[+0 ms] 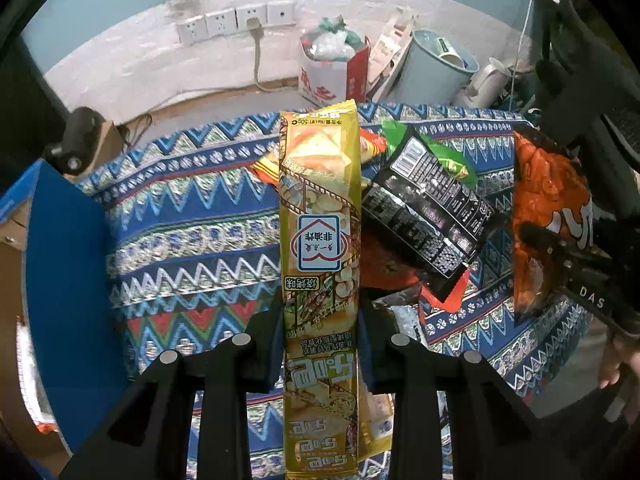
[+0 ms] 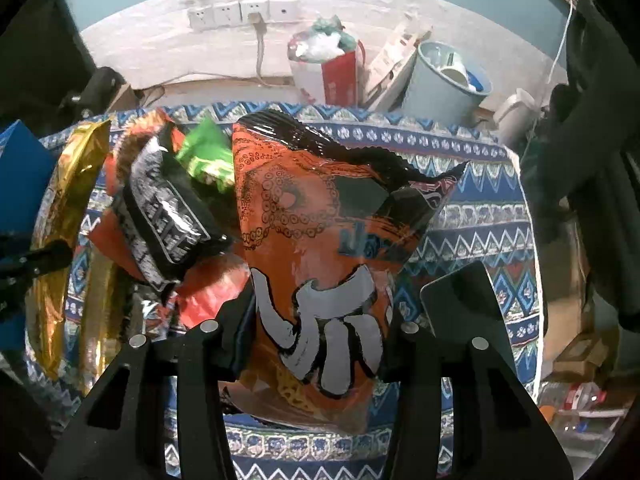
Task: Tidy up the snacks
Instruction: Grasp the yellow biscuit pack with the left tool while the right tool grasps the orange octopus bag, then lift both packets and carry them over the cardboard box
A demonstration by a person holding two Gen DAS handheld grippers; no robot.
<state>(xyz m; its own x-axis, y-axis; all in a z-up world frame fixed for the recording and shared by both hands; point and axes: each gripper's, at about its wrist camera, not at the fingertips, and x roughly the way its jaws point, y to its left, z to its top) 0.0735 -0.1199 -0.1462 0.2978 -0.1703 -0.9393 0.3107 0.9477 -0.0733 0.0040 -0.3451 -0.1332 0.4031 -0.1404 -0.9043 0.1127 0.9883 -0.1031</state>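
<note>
Both packs were already gripped, so the step in hand looked like lifting them off the heap of snacks on the patterned counter. The left gripper pinched the gold pack near its lower end; its long axis ran straight ahead of the gripper, printed top pointing away. The right gripper was clamped on the orange bag, a broad bag standing ahead of the jaws, crimped edge farthest. A black pack and a green one lay between the two grippers. Next, each pack probably needed carrying to its place; the blue box left of the left gripper seemed a likely one
</note>
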